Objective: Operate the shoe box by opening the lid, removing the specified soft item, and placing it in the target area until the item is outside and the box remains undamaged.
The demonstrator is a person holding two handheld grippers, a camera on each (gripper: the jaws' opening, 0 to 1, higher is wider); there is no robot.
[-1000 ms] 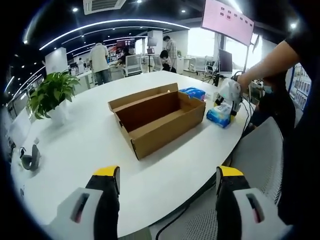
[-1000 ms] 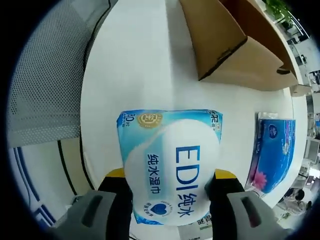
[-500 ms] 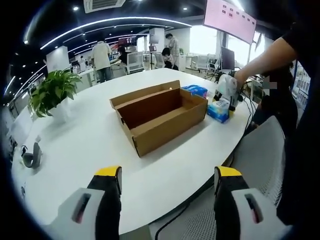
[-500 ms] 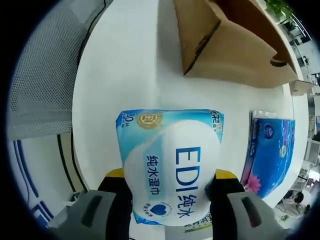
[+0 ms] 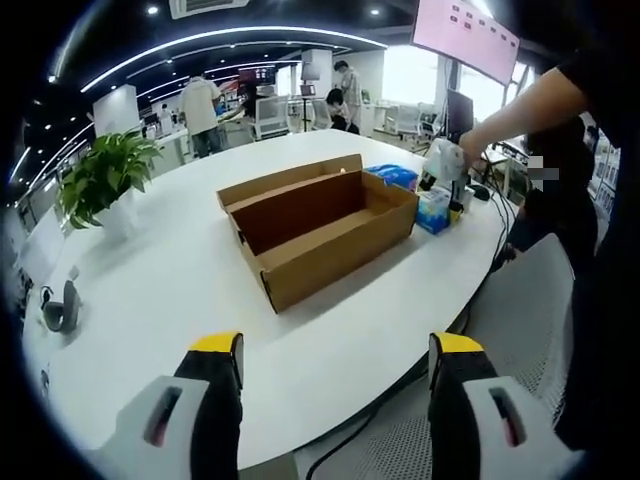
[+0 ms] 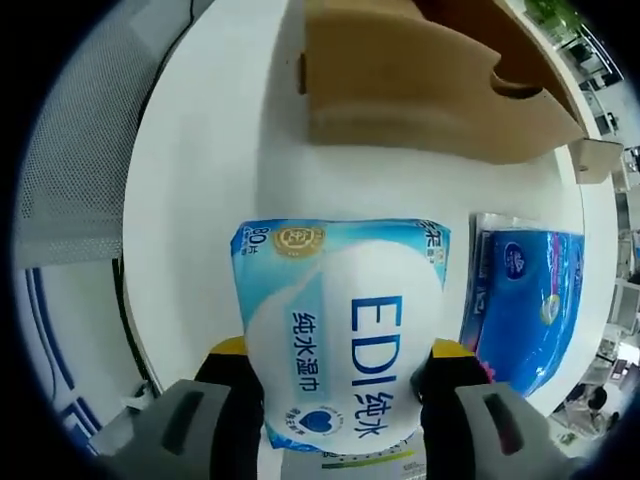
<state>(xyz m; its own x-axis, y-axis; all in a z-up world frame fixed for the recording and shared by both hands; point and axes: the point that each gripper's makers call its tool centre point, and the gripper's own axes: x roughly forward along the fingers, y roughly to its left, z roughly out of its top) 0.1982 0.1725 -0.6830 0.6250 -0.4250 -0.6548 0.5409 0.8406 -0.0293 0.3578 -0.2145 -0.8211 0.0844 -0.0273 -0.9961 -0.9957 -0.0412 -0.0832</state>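
The right gripper [image 6: 338, 372] is squeezing the soft wipes pack [image 6: 340, 330] over the table edge [image 6: 200, 200], just beside the blue pack [image 6: 525, 300]. I think it is putting the pack down; next it needs to lower and let go. The left gripper [image 5: 335, 375] is waiting wide open, holding nothing. The shoe box [image 5: 320, 225] is sitting open mid-table. Farther off, a plant [image 5: 100, 180] is standing and people are working.
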